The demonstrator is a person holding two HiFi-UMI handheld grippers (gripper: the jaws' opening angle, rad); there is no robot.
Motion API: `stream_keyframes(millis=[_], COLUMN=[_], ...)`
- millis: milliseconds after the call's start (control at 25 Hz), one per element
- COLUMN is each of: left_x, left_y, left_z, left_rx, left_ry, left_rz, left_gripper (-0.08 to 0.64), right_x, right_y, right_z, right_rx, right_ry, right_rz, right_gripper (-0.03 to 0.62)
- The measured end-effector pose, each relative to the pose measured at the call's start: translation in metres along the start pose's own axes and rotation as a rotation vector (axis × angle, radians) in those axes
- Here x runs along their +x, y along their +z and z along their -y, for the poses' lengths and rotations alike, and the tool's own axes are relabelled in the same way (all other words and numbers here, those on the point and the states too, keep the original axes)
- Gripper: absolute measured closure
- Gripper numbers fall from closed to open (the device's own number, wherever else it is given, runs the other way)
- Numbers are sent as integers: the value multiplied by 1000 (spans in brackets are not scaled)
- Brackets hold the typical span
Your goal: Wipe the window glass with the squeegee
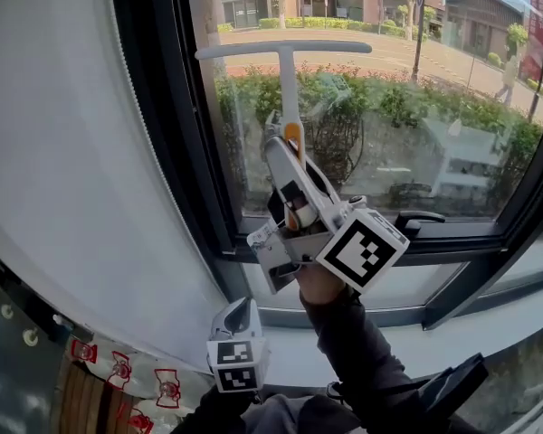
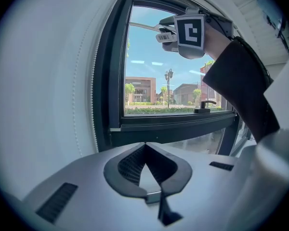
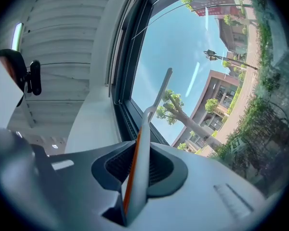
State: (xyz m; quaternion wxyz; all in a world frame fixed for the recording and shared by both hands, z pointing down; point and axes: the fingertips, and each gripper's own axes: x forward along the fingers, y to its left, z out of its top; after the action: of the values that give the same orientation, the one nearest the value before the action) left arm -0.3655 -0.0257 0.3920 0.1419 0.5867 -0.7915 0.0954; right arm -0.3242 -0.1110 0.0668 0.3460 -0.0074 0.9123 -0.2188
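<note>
- Right gripper [image 1: 288,152] is raised in front of the window frame [image 1: 208,170]. Its fingers pinch the squeegee [image 1: 291,98] by the white handle with the orange strip.
- In the right gripper view, the handle sits clamped between the fingers [image 3: 156,170] of the right gripper [image 3: 137,162], and the squeegee [image 3: 154,105] sticks out toward the glass.
- The squeegee is upright inside the window frame, with its T-shaped blade on top at the window glass [image 1: 407,107]. Can't tell if the blade touches the glass.
- Left gripper [image 1: 238,313] is low, below the window frame's bottom rail and near the sill.
- In the left gripper view, the left gripper [image 2: 145,150] has its fingers pressed together at the tips, with nothing between them.
- Black window handle [image 1: 419,218] sits on the window frame's bottom rail, to the right of the right gripper.
- White curtain [image 1: 72,170] hangs left of the window frame.
- Dark sleeve [image 1: 353,351] runs up to the right gripper from below the window frame.
</note>
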Motion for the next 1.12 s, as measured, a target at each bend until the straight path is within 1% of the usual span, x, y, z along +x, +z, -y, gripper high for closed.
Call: stream_keyframes(millis=[160,600,800,1120], left_x=[-6,-10,-11,-16], left_y=[-2,-11,-9,-10], left_z=[-1,-3,1,4], left_rx=[-4,-3,2,7], left_ry=[4,-7,-11,-16], left_rz=[8,11,16,20], left_gripper=[561,561,561,561], right_x=[1,2,3,-1], right_y=[5,-2,-5,-4], right_z=[-2,9,13,9], right_rx=[-10,-13,-18,-23], right_ry=[-8,-24,-48,-48], right_rz=[11,-31,-27,-20], right_gripper=[534,534,535,535])
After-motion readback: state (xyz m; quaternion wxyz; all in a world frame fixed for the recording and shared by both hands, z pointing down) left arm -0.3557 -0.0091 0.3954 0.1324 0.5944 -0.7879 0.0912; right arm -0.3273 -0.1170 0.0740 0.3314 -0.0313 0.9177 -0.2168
